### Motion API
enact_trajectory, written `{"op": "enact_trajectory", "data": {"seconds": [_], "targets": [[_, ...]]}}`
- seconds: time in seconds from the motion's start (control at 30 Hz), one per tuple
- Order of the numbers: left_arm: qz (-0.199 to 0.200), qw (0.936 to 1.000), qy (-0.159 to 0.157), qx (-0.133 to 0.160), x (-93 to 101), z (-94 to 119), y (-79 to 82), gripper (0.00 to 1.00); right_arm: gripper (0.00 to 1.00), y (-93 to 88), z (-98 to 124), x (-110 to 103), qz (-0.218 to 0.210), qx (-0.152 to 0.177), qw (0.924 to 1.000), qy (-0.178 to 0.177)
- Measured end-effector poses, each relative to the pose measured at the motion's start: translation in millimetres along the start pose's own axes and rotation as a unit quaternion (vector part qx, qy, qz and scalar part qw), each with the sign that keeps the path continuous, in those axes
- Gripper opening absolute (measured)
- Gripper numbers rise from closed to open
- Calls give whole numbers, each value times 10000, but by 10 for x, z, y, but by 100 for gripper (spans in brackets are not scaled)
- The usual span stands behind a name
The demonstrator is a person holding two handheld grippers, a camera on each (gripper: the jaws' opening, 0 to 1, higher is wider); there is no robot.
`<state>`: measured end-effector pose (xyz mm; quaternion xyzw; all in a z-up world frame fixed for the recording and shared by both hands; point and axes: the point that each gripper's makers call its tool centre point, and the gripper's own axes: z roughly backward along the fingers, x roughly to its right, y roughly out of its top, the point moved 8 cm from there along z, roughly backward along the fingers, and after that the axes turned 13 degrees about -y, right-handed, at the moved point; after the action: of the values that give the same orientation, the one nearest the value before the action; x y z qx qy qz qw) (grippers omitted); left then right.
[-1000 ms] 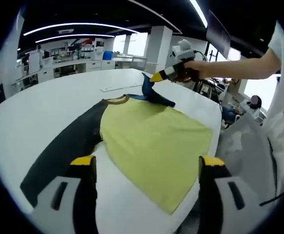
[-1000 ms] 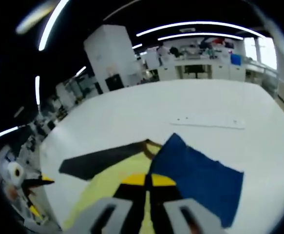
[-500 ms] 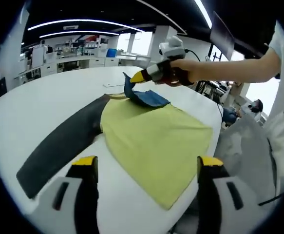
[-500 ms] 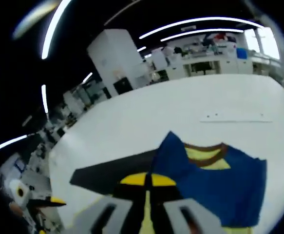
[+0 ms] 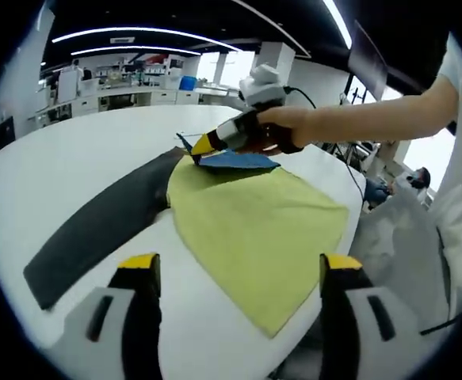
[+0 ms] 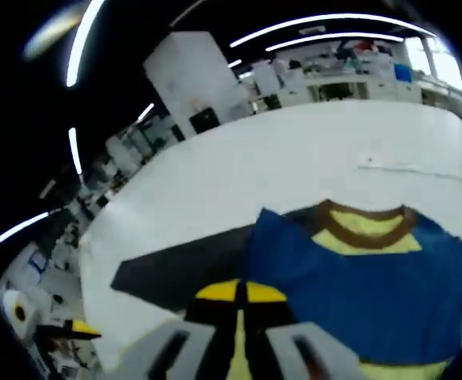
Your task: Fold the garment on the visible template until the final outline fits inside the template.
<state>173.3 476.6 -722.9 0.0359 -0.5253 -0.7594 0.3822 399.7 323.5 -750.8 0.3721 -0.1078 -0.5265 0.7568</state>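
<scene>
Right gripper (image 5: 196, 146): fingers clenched on blue sleeve (image 5: 238, 161), above shirt (image 5: 254, 226).
Left gripper (image 5: 238, 273): fingers released, over desk (image 5: 64, 170).

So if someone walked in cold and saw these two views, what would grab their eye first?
Probably the yellow shirt body spread across the white table, with one dark sleeve stretched out flat to its side. Next, the right gripper, shut on the blue sleeve, which lies folded over the shirt's collar end. In the right gripper view the brown collar shows above that blue cloth.
</scene>
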Motion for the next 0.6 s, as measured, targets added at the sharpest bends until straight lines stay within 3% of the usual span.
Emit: {"op": "enact_trajectory", "data": {"seconds": [0.37,0.6], "targets": [[148,9998,146,26,16,41,-37,79,0,-169,-226,-106,164,-319,9994,1],[176,9997,143,-13,23,16,-46,79,0,-187,-232,-114,511,-269,9983,62]]}}
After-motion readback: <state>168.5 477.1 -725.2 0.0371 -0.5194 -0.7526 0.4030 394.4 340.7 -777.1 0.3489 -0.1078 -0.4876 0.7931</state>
